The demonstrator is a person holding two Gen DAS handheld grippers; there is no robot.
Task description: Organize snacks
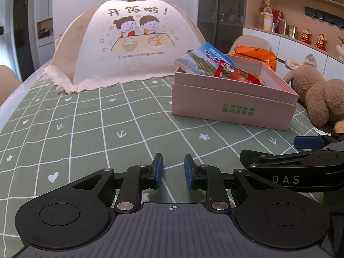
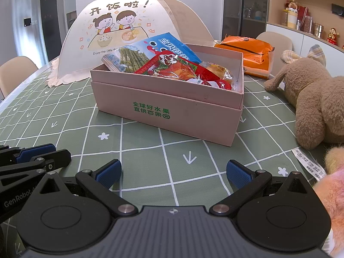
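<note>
**Both grippers hanging out in front of the snack box, nothing in either**

Nearest the cameras, both grippers sit low over the green checked tablecloth (image 2: 150, 150), short of the pink box (image 2: 172, 111). The left gripper (image 1: 173, 171) has its blue pads fairly close together with a gap between them, nothing in there. The right gripper (image 2: 174, 173) is spread wide, also empty, and sits just right of the left one.

Then the pink box itself, with green print on its front. Inside it: a red snack packet (image 2: 172, 68) on top, a blue seaweed snack bag (image 2: 150, 49) leaning at the back-left, and a yellowish wrapped pastry (image 2: 219, 71) toward the right end.

Right of the box there's a brown plush dog (image 2: 311, 99) lying on the cloth. Behind the box on the right, an orange snack bag (image 2: 247, 53) sits outside it. Behind-left of the box stands the mesh food cover (image 1: 137, 40) with cartoon kids on it.
</note>
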